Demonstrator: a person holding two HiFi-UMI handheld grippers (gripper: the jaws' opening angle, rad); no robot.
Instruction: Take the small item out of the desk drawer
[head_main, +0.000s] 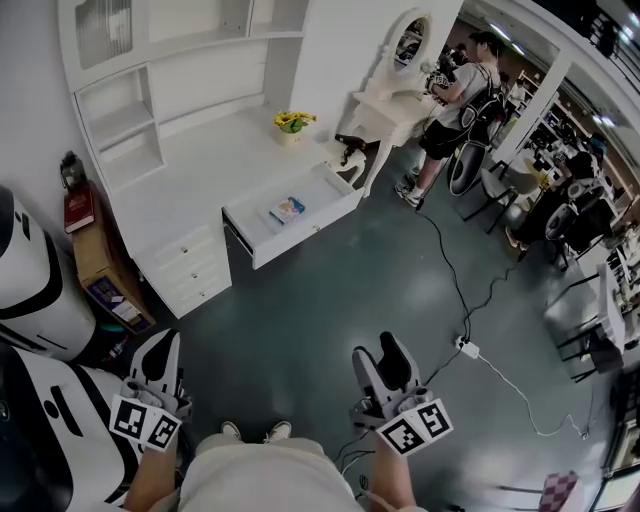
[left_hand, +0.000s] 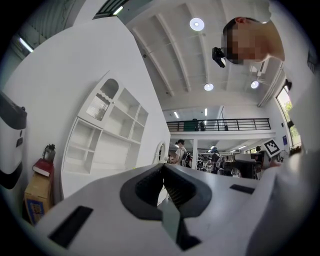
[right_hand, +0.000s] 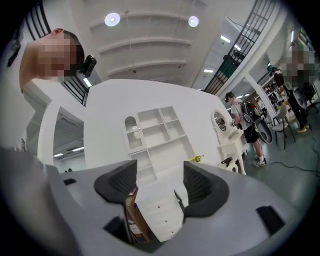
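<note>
The white desk stands across the dark floor from me, its drawer pulled out. Inside the drawer lies a small blue and white item. Both grippers are low in the head view, well short of the desk. My left gripper has its dark pads pressed together with nothing in them. My right gripper stands open; only the distant desk shows through the gap.
A cardboard box with a red book is beside the desk's left end, and a white machine is nearer me. Yellow flowers sit on the desktop. A person stands at a dressing table. A cable and power strip cross the floor.
</note>
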